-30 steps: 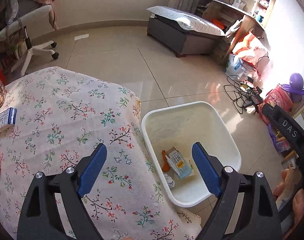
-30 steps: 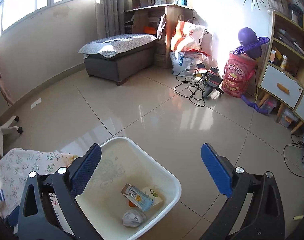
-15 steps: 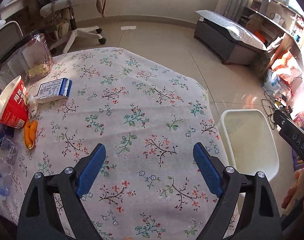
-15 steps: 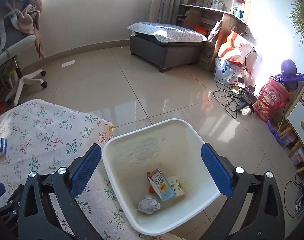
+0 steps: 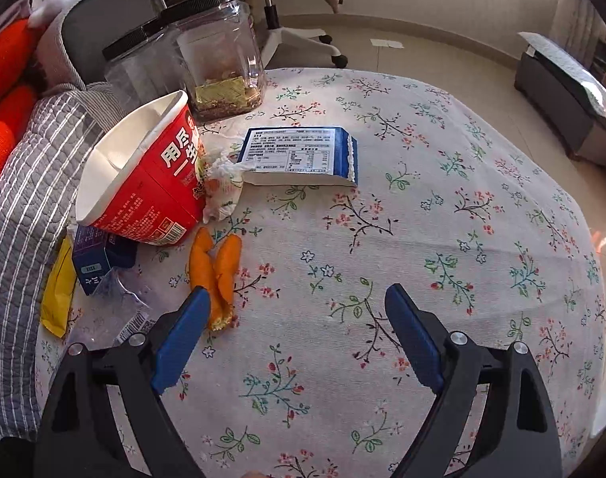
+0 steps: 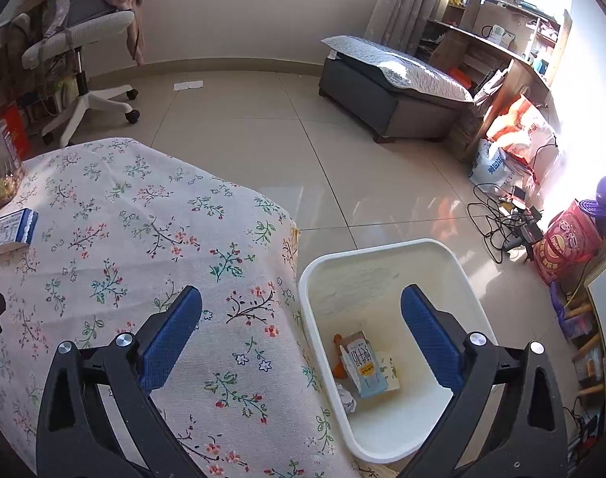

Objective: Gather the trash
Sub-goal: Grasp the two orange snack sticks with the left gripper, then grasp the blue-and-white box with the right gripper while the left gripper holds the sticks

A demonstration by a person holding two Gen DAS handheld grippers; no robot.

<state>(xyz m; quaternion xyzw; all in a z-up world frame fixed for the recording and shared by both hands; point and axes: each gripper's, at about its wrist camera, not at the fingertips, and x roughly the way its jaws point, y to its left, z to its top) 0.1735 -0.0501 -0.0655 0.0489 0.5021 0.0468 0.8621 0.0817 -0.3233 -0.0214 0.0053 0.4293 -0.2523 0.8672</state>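
Two grippers, jaws open, holding nothing.
Left gripper [image 5: 295, 310] nears the peel [image 5: 215, 275]: soft, light; pinch mid-length.

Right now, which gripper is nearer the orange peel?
Left. The left gripper has the orange peel beside its left finger; the right gripper hangs over the table edge and white bin.

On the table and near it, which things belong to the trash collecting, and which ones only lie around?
Belong to the job:
- red paper bowl
- orange peel
- crumpled tissue
- blue and white carton
- white bin, already holding some trash
- left gripper and right gripper, both open

Just lying about:
- clear jar
- office chair
- grey ottoman
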